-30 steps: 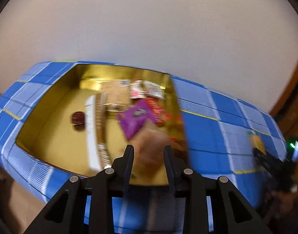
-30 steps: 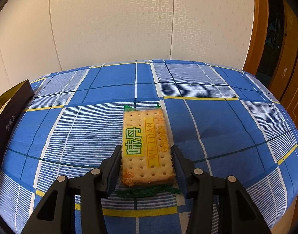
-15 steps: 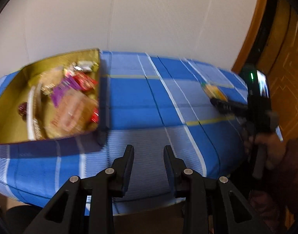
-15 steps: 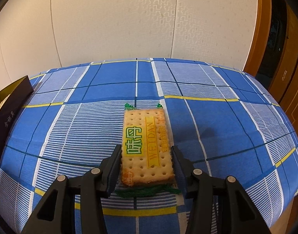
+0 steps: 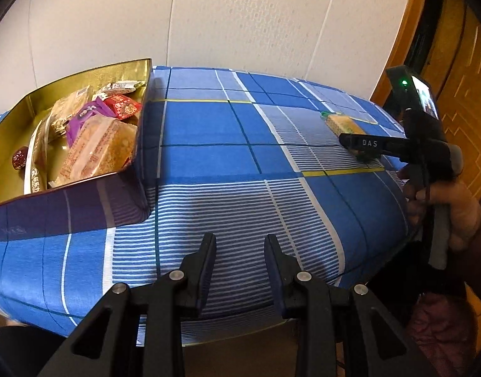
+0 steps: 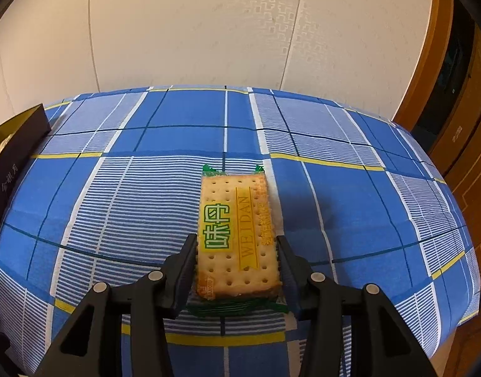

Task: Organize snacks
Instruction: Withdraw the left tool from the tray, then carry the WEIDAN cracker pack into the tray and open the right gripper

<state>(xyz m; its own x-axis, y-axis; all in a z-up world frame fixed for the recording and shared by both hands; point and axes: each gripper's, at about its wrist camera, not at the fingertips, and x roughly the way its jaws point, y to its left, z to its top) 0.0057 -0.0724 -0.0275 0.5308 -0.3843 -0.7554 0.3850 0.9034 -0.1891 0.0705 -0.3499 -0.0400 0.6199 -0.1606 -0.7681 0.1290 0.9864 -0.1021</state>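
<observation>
A cracker packet [image 6: 237,235], yellow with green ends, lies flat on the blue checked cloth [image 6: 130,204]. My right gripper [image 6: 236,240] straddles its near half, and both pads touch its long sides. The left wrist view shows the same packet [image 5: 342,124] at the far right under the right gripper [image 5: 353,144]. Off to the left stands the gold-lined box [image 5: 83,73], holding several snacks, among them a pale packet [image 5: 99,147], a purple one [image 5: 83,114] and a red one [image 5: 122,106]. My left gripper [image 5: 239,238] hovers over the cloth's near edge, its jaws apart with nothing between them.
A person's hand [image 5: 445,207] holds the right gripper's handle at the table's right edge. The box's dark outer wall [image 6: 17,144] shows at the left of the right wrist view. A white wall runs behind the table, and a wooden door frame [image 6: 429,72] stands to the right.
The left gripper has swung away from over the box, back and to the right; the pale packet once at its fingertips now lies in the box. The right gripper stays on the crackers.
</observation>
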